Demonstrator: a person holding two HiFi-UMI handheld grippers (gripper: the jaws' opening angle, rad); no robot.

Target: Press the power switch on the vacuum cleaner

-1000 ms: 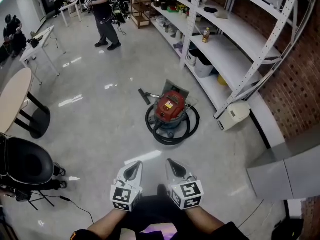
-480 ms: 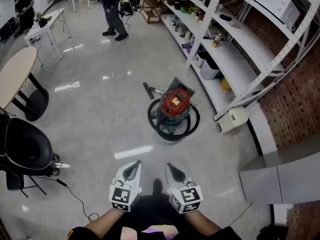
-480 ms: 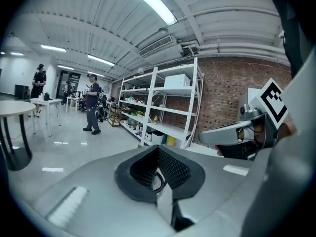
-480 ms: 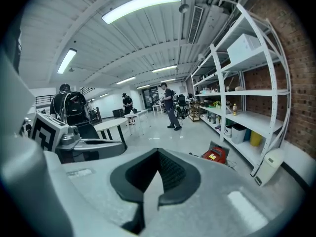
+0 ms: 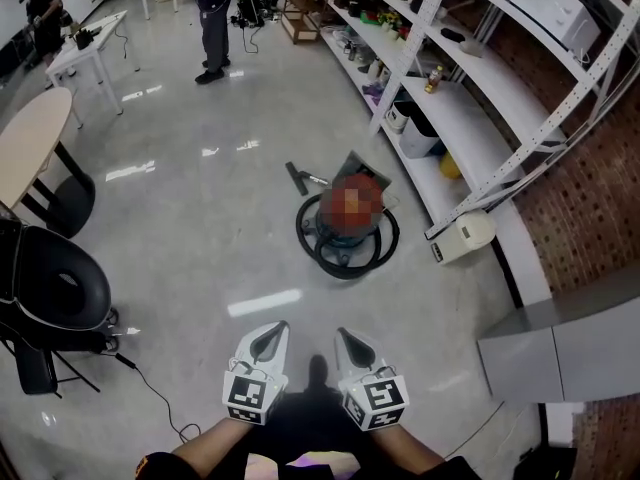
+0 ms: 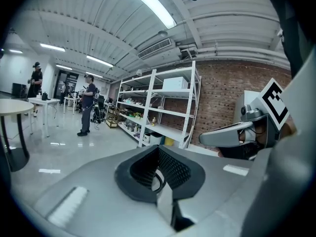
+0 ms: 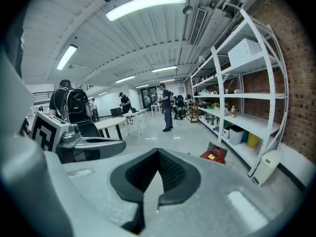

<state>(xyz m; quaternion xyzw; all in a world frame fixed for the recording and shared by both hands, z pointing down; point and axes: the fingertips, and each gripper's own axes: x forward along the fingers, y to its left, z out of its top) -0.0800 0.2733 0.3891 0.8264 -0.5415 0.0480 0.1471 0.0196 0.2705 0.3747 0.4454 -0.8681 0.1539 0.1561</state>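
Observation:
The vacuum cleaner (image 5: 347,218) stands on the floor ahead of me, a red-topped drum ringed by its black coiled hose (image 5: 345,260); a mosaic patch covers its top in the head view. It shows small and red in the right gripper view as the vacuum cleaner (image 7: 214,155). My left gripper (image 5: 270,336) and right gripper (image 5: 348,340) are held side by side low in the head view, well short of the vacuum. Both are shut with nothing in them. The left gripper's jaws (image 6: 160,171) and the right gripper's jaws (image 7: 158,174) point out over the floor.
White shelving (image 5: 470,98) with bins and bottles runs along the right wall, and a small white appliance (image 5: 464,236) lies at its foot. A round table (image 5: 30,163) and a black chair (image 5: 50,293) stand left. A cable (image 5: 150,393) trails on the floor. A person (image 5: 212,18) stands far back.
The view has shifted a little and the vacuum sits slightly nearer. The person at the back has stepped along. Both grippers stay shut side by side.

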